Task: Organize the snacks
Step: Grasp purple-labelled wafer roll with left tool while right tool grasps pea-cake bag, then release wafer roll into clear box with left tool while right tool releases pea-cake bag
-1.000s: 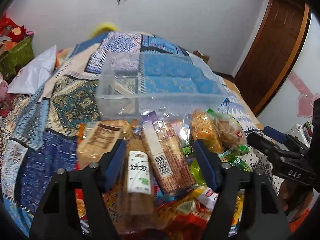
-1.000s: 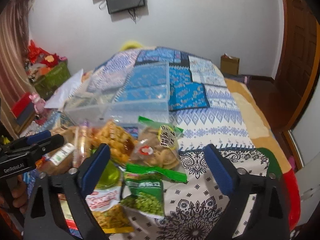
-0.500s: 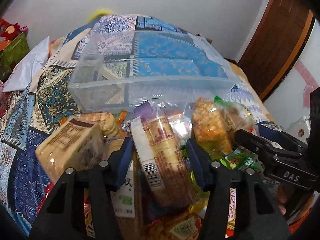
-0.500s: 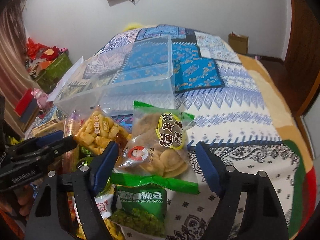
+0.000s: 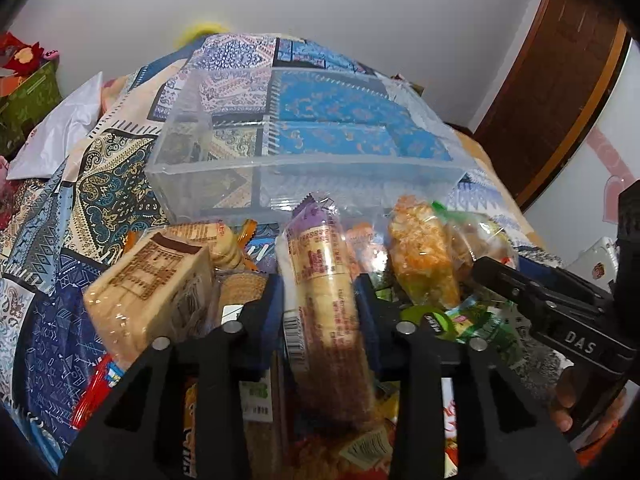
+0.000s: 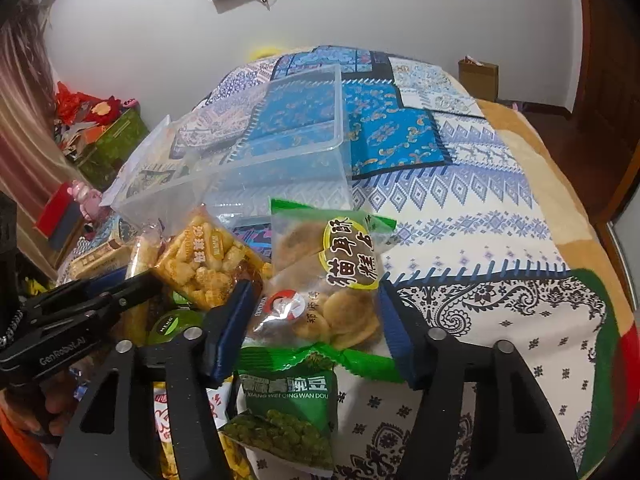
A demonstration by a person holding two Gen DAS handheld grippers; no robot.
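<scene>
Snack pile, heaped on the near end of a bed (image 6: pixel 500 216) under a patchwork quilt, directly in front of a clear plastic divided bin (image 5: pixel 304 160) that sits empty with its open top toward the heap, evidently the intended destination. Left gripper (image 5: pixel 320 300): fingers clamped on either side of a long cracker sleeve (image 5: pixel 320 292) in clear wrap, taken across its narrow width so the roll lies lengthwise between the pads and points toward the bin; judged to be a pick in progress, lift not yet confirmed. Right gripper (image 6: pixel 314 316): fingers apart, straddling a green-edged bag of round biscuits (image 6: pixel 328 280) with a yellow label, pads near its sides but contact cannot be told; judged to be lining up a grasp. Adjacent stock: bag of orange puffed snacks (image 6: pixel 200 268) just left of the biscuits, green pea packet (image 6: pixel 288 408) overlapped below them, boxed tan wafer pack (image 5: pixel 152 292) left of the cracker sleeve. Each gripper is visible in the other's view, working close together.
</scene>
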